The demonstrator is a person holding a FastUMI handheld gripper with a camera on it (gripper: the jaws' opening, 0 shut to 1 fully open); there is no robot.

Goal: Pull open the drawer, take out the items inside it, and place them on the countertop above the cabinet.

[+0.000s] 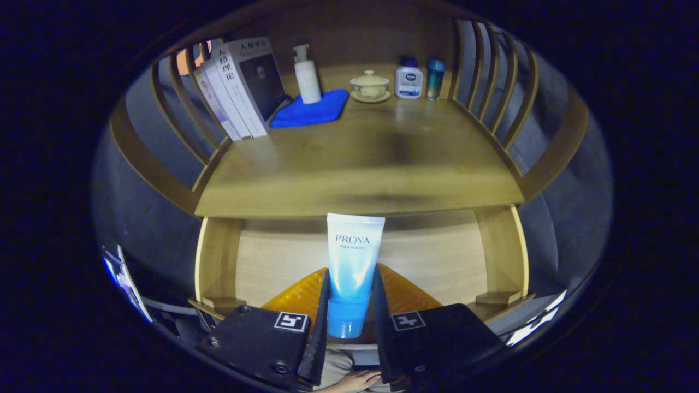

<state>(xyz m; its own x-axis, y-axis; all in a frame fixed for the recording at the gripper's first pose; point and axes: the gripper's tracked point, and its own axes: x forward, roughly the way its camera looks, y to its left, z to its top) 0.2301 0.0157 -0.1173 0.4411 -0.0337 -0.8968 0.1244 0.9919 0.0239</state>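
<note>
Between fingers: upright white-to-blue tube, gripped, cap down.

The tube, gripped between both fingers of the gripper, looks like smooth, satin plastic, and the orange item behind it at 6 o'clock has a ribbed, glossy surface, plastic as far as the blur allows. The countertop and the open drawer below it are pale wood, the top polished enough to carry dull reflections. At 12 o'clock stand a glossy plastic pump bottle on a soft matt blue cloth, paper-covered books and a glazed ceramic lidded cup.
</note>
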